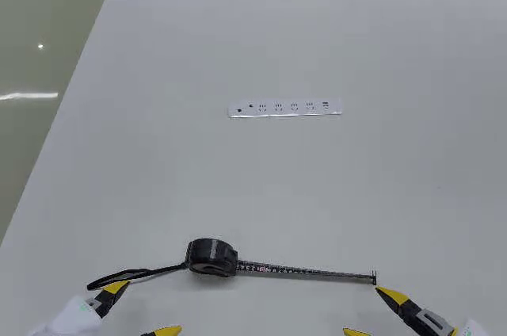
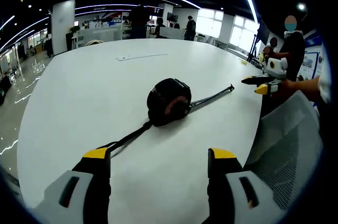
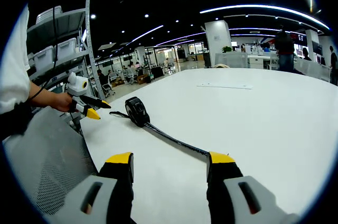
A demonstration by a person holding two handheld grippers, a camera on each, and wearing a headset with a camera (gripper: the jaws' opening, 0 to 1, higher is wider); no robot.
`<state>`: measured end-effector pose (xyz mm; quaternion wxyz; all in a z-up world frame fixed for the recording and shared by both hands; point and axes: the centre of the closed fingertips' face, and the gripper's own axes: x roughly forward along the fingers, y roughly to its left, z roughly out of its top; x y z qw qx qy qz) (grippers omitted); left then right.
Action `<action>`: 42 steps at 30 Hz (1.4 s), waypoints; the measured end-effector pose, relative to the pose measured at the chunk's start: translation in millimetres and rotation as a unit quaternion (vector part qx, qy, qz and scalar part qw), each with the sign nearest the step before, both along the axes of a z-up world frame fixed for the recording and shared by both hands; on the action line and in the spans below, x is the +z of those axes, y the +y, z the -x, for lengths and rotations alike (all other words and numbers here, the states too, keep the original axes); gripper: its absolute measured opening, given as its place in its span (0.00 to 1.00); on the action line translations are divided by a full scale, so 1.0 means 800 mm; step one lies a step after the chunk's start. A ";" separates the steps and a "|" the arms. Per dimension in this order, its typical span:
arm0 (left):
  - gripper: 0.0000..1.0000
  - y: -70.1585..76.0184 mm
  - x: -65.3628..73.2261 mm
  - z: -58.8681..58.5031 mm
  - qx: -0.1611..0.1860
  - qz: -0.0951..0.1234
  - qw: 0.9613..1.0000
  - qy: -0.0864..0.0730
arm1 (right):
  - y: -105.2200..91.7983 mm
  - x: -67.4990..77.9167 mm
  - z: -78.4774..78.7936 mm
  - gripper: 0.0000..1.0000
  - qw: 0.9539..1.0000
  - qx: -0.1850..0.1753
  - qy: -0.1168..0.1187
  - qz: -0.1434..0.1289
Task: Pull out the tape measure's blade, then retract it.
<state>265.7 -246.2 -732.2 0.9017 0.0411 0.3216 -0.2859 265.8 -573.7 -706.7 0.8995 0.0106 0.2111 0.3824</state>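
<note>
1. Lying near the bench's (image 1: 333,185) near edge, left of its middle, the black tape measure (image 1: 211,257) rests on its side.
2. Its blade (image 1: 309,272) is drawn out flat on the bench top, running right and roughly along the near edge. It ends in a small hook (image 1: 374,276).
3. A black wrist strap (image 1: 131,276) trails from the case toward the near left corner.
4. The left gripper (image 1: 139,309) sits at the near edge, left of the case, with its yellow-tipped jaws spread wide and nothing between them. The strap's loop ends just beside one jaw tip; I cannot tell whether they touch.
5. In the left gripper view the case lies ahead, between the lines of the two jaws and apart from both.
6. The right gripper (image 1: 374,314) is at the near edge, right of the case, with its jaws also apart and holding nothing.
7. One of its tips lies just beside the blade's hook end. In the right gripper view the blade runs up to the inner side of one jaw tip.
8. A white power strip (image 1: 285,108) lies flat near the middle of the bench, well apart from the tape measure.
</note>
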 end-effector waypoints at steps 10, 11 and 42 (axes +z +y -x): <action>0.74 0.004 0.001 0.008 0.006 0.002 1.000 -0.001 | -0.004 -0.002 0.011 0.57 1.000 -0.006 0.002 0.002; 0.74 0.004 0.001 0.009 0.008 0.002 1.000 0.001 | -0.004 -0.002 0.012 0.57 1.000 -0.007 0.002 0.003; 0.72 0.001 0.008 0.003 0.019 -0.007 1.000 0.014 | 0.001 -0.004 0.016 0.56 1.000 -0.004 0.005 -0.003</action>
